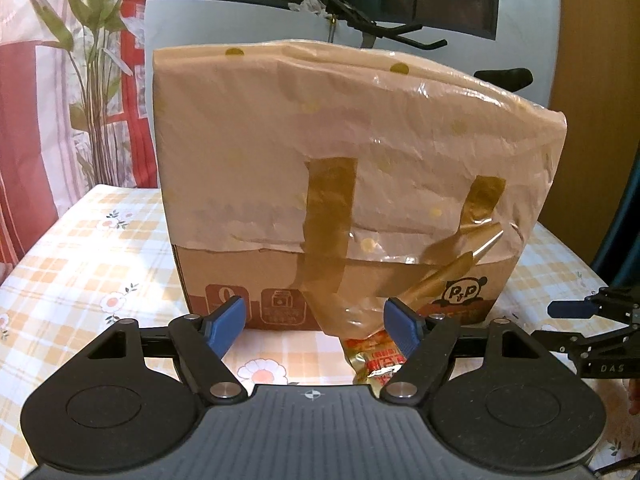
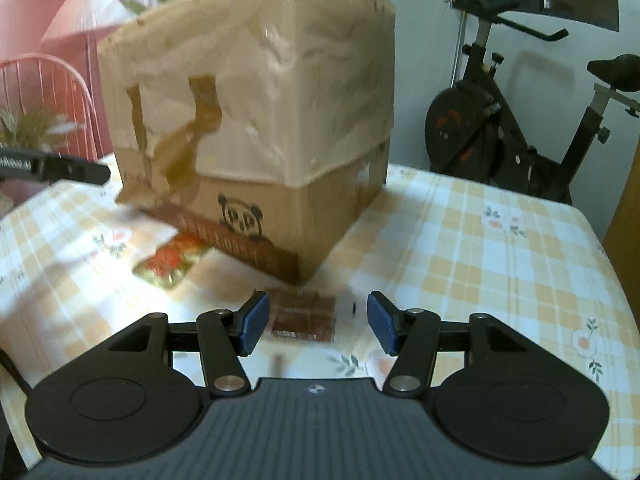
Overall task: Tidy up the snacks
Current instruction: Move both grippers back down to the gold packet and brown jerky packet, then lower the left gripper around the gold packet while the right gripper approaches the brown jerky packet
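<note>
A tall cardboard box [image 1: 340,168] wrapped in plastic and brown tape stands on the checked tablecloth; it also shows in the right wrist view [image 2: 256,120]. A red and gold snack packet [image 1: 376,356] lies by the box's front, just inside my left gripper's right finger; it also shows in the right wrist view [image 2: 172,260]. My left gripper [image 1: 314,324] is open and empty. A brown snack packet [image 2: 302,316] lies flat between the fingers of my right gripper [image 2: 318,322], which is open. The right gripper's tip [image 1: 572,309] shows at the right edge of the left wrist view.
The table [image 2: 480,248] has a yellow checked floral cloth. An exercise bike [image 2: 520,120] stands behind the table on the right. A red curtain and plant [image 1: 80,80] are at the left. The left gripper's finger [image 2: 56,170] reaches in at the left.
</note>
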A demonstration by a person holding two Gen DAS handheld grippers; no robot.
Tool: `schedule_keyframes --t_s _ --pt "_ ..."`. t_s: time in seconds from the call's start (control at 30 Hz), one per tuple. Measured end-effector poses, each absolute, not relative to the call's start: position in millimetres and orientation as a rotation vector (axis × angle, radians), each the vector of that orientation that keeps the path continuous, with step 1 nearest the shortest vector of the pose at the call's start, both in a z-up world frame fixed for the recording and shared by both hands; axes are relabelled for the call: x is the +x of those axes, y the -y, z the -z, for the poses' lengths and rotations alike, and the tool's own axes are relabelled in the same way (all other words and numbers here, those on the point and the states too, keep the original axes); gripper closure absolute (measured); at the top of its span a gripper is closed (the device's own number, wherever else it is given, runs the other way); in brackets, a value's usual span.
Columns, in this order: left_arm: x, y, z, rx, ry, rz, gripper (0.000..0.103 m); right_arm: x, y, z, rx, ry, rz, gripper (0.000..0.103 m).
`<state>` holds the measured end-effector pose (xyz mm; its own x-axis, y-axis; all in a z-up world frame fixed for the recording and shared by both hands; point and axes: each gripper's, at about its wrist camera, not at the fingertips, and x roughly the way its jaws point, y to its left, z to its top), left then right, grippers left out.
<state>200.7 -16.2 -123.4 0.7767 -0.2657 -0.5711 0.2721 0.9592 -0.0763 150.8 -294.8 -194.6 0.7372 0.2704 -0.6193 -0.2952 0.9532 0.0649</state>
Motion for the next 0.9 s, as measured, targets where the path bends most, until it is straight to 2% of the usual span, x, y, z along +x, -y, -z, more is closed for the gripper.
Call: schedule_keyframes --t_s 0.4,0.63,0.9 --pt "201.3 19.9 137.4 0.004 -0.65 0.304 0.025 162.6 278.6 208.4 -0.124 -0.748 -0.339 0.043" --pt "202.0 18.2 141.0 -0.006 -0.659 0.304 0.025 169.1 283.9 214.5 -0.043 -0.812 -0.347 0.037" --pt "200.4 19.4 145.2 -0.01 -0.672 0.313 0.025 160.9 261.8 204.4 -0.035 -0.823 -0.497 0.039"
